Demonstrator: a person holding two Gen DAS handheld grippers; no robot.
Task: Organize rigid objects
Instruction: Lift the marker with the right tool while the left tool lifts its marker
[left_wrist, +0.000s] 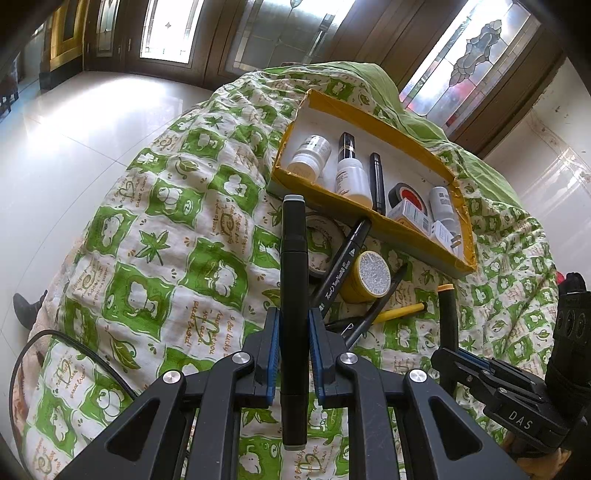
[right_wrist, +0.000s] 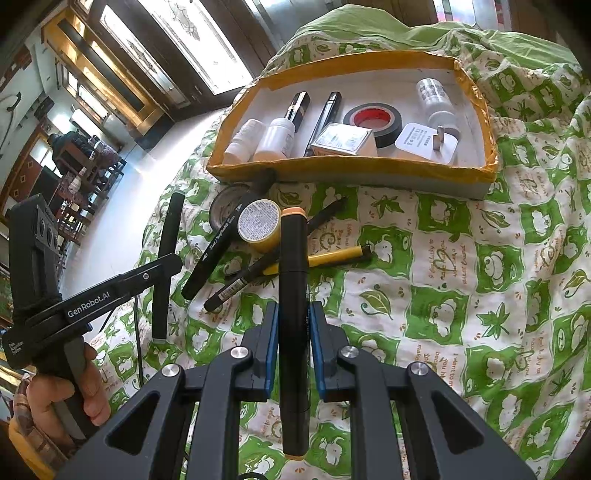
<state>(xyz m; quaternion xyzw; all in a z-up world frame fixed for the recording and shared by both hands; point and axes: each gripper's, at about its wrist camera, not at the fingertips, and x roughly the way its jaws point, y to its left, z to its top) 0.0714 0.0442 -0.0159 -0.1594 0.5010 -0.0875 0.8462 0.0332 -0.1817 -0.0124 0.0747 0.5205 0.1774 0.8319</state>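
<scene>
Above the green-and-white patterned quilt (right_wrist: 480, 258) that covers the bed, each hand-held gripper pinches a marker. The left hand-held gripper (left_wrist: 293, 354) has its blue pads pressed on the middle of a black marker with grey end caps (left_wrist: 293, 295), held along the fingers. The right hand-held gripper (right_wrist: 293, 354) clamps a black marker with orange end caps (right_wrist: 293, 314) the same way.

Both markers look like light, stiff plastic barrels with smooth sides. A grip near the middle, as here, should keep them from pivoting; a hold near one end would likely let them swing.

The open cardboard box with yellow tape on its rim (right_wrist: 487, 147) lies toward the far edge of the bed and already holds white bottles, a black tape roll and a white plug. Just in front of its near wall lies a loose pile: a yellow round tin (right_wrist: 260, 225), a yellow pen (right_wrist: 332, 256) and more black pens, crossing one another. Those thin pens would probably roll on the soft quilt, so a pinch across the barrel seems best.
</scene>
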